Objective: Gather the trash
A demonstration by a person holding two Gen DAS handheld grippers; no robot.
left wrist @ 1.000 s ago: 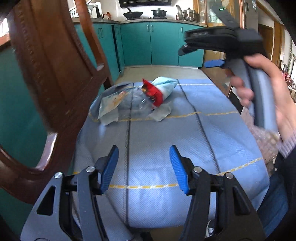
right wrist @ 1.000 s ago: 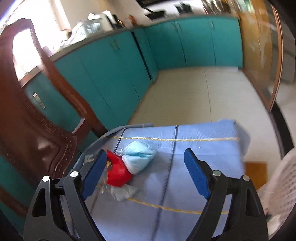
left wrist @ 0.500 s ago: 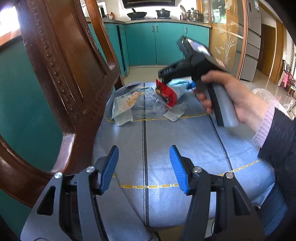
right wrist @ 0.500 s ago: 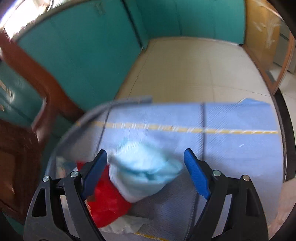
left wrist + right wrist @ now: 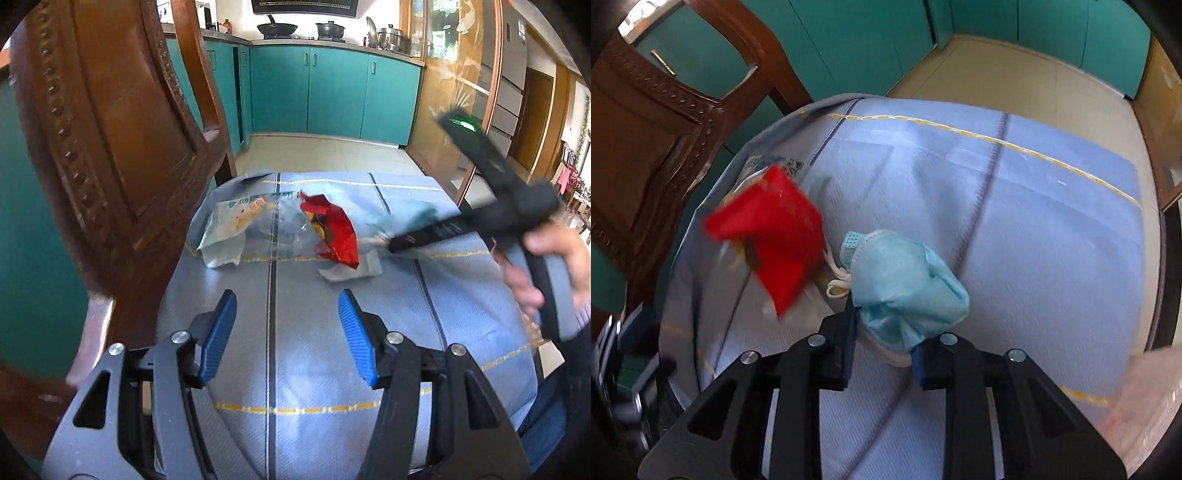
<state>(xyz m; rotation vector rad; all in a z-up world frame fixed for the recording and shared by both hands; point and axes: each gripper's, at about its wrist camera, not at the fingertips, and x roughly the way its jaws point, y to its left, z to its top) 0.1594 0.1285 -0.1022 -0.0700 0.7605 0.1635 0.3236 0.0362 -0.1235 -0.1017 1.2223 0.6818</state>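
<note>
The right gripper (image 5: 882, 332) has its jaws pressed together on a crumpled blue mask (image 5: 905, 284); the mask bulges out ahead of the pads, its white loops (image 5: 839, 282) hanging off its left side. Just left of that gripper and ahead of it lies a red wrapper (image 5: 775, 240), blurred, on the blue cloth (image 5: 1052, 221). A dark wooden chair (image 5: 646, 129) stands further left, beyond the cloth's edge.

The left gripper (image 5: 288, 332) is spread, with only bare cloth between its pads. Ahead of it lie a clear bag (image 5: 240, 225), the red wrapper and a white scrap (image 5: 351, 267), all well apart from its tips. To its right, a hand (image 5: 546, 266) holds the right gripper's handle, its nose down at the trash pile.
</note>
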